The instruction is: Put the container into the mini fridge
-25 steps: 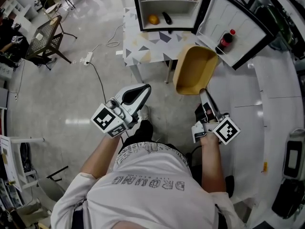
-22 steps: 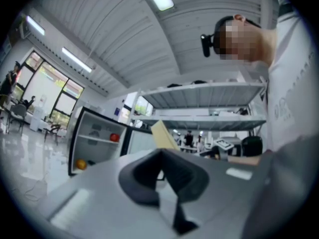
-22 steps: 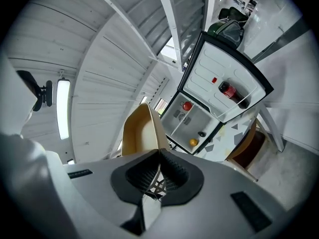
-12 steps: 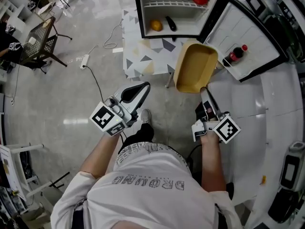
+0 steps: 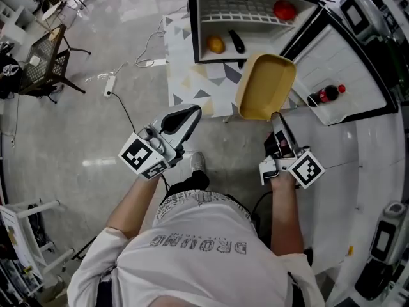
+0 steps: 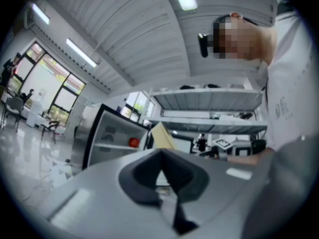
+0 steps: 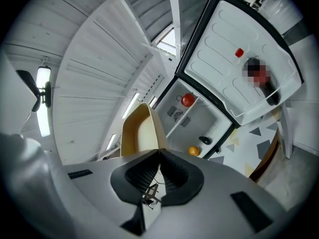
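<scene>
A yellow rectangular container (image 5: 265,86) hangs in front of the open mini fridge (image 5: 252,24), held by its near rim in my right gripper (image 5: 276,115), which is shut on it. In the right gripper view the container (image 7: 139,131) rises from the closed jaws toward the fridge interior (image 7: 199,121). My left gripper (image 5: 184,117) is shut and empty, held low at the left above the floor. The left gripper view shows the fridge (image 6: 112,136) and the container (image 6: 162,136) beyond its closed jaws.
Inside the fridge lie an orange (image 5: 216,44), a dark object (image 5: 236,41) and a red item (image 5: 284,9) on the wire shelf. The open door (image 5: 345,75) at the right holds a red-capped bottle (image 5: 327,95). The fridge stands on a patterned table (image 5: 192,75). A cable (image 5: 128,107) crosses the floor.
The fridge and table have come closer and shifted right in the head view. The container has risen toward the fridge opening. Both grippers keep their grip states.
</scene>
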{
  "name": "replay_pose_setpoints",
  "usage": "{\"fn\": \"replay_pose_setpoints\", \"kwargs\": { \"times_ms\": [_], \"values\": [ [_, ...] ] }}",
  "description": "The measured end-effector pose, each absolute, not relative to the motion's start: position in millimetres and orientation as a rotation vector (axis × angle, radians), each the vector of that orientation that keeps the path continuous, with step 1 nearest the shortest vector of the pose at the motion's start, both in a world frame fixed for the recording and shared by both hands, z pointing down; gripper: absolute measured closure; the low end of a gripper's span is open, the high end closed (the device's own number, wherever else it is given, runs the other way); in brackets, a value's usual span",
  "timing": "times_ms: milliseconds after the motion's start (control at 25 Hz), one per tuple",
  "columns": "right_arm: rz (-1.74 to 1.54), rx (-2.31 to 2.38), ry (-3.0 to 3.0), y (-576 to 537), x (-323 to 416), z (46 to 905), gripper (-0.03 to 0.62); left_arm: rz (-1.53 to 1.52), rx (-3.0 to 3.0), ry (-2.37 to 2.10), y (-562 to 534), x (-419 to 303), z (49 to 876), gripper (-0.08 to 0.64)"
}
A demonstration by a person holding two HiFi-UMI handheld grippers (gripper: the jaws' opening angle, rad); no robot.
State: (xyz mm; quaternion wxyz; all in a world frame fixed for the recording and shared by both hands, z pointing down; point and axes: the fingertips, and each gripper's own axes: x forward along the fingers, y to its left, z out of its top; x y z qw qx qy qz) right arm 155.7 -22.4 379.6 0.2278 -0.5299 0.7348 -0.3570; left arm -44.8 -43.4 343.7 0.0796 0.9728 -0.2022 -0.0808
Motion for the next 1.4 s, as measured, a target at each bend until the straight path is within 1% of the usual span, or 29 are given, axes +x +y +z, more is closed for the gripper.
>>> {"fn": "replay_pose_setpoints", "kwargs": {
  "times_ms": [360, 720, 1080, 1400],
  "values": [
    [-0.960, -1.547, 2.030, -98.4, 156.1, 376.6, 0.580, -0.239, 2.918, -0.574, -114.7, -59.2, 343.6, 0.555],
    [-0.981, -1.606, 2.041, -151.3, 159.8, 385.1, 0.580, -0.262, 2.929, -0.561, -162.7, -64.7, 341.8, 0.555],
    [-1.021, -1.609, 2.108, -202.9, 163.5, 388.8, 0.580, -0.264, 2.922, -0.577, -191.3, -54.7, 346.4, 0.555],
    [-1.132, -1.612, 2.153, -244.4, 174.5, 404.2, 0.580, -0.275, 2.895, -0.652, -211.0, -37.3, 350.3, 0.555]
  ]
}}
